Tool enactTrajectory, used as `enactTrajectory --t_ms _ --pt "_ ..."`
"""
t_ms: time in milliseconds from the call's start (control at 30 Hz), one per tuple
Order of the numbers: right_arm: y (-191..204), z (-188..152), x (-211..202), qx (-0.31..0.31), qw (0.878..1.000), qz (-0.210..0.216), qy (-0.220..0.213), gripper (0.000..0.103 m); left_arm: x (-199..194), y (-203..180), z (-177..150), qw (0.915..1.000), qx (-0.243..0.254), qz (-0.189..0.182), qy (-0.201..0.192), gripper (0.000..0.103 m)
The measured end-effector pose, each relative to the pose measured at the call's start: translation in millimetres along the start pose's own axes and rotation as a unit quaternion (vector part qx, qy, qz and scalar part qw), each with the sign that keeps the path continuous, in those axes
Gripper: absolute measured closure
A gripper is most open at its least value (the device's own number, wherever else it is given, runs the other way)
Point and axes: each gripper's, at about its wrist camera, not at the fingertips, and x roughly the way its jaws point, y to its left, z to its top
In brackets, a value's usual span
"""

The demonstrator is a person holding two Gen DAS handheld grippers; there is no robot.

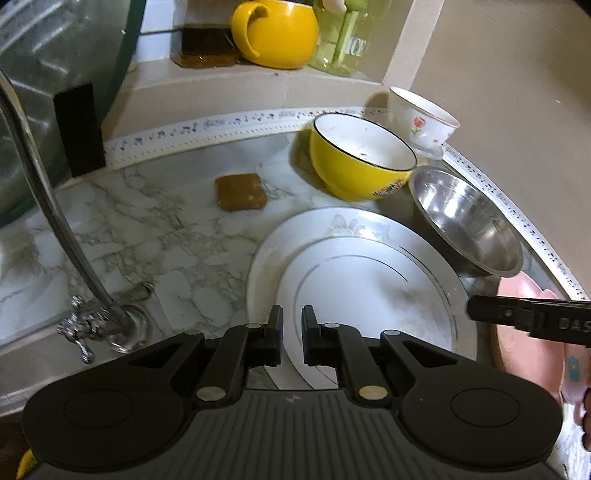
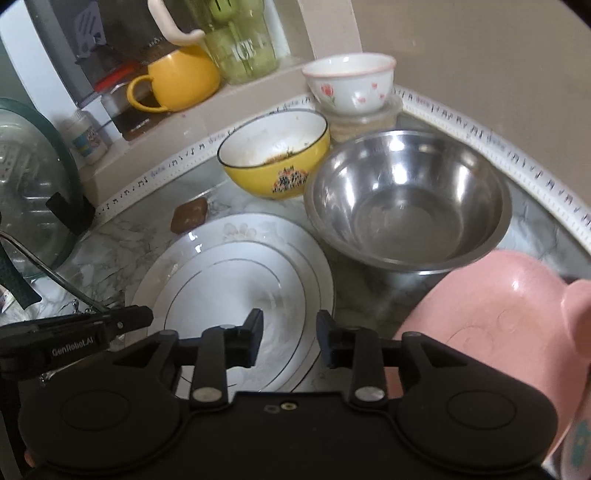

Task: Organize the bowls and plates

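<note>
Two white plates with silver rings lie stacked on the marble counter, the smaller plate (image 1: pixel 369 295) (image 2: pixel 229 291) on the larger plate (image 1: pixel 295 229) (image 2: pixel 236 229). My left gripper (image 1: pixel 292 332) hovers at their near left edge, shut, with nothing seen between its pads. My right gripper (image 2: pixel 290 336) stands open over their near right part, empty. Behind them are a yellow bowl (image 1: pixel 362 158) (image 2: pixel 273 147) with food residue, a steel bowl (image 1: pixel 465 225) (image 2: pixel 406 199) and a flowered white bowl (image 1: pixel 421 118) (image 2: pixel 351 81) on a clear container. A pink dish (image 2: pixel 498 314) (image 1: pixel 513 347) lies at the right.
A chrome tap (image 1: pixel 55 221) arches over the counter's left side, next to a big glass lid (image 2: pixel 33 184). A brown sponge (image 1: pixel 242 192) lies behind the plates. A yellow mug (image 1: pixel 277 33) and a green glass jar (image 1: pixel 340 37) stand on the ledge. Walls close the back and right.
</note>
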Motion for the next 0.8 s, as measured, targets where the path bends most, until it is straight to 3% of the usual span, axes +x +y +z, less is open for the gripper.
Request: enactTrajectory --t_ms 100,167,233,267,500,567,733,800 --pt "-2 2 -4 -0.004 1.0 -0.009 -0.007 0.061 -1 3 3 0.9999 0.0 0.011 -0.005 0.088" --pt "-6 2 -3 -0.002 1.0 -0.018 -0.008 0.06 -1 4 4 0.9998 0.0 0.02 -0.007 0.071" --pt "-11 2 0 0.007 1.0 -0.019 -0.003 0.059 -2 4 4 0.9993 0.003 0.032 -0.018 0.031" --pt "-13 1 1 0.009 1.0 -0.02 -0.002 0.056 -4 4 3 0.999 0.003 0.036 -0.027 0.027" --pt "-27 1 15 0.037 0.999 -0.019 0.008 0.059 7 9 6 0.9989 -0.012 0.045 -0.005 0.028" --pt "-32 1 20 0.049 0.999 -0.016 0.015 0.067 11 13 6 0.9986 -0.026 0.045 0.003 0.03" --pt "-36 1 28 0.063 0.998 -0.007 0.025 0.08 25 23 6 0.9973 -0.058 0.029 0.036 0.064" --pt "-35 1 29 0.064 0.998 -0.004 0.025 0.086 27 25 6 0.9963 -0.073 0.014 0.042 0.067"
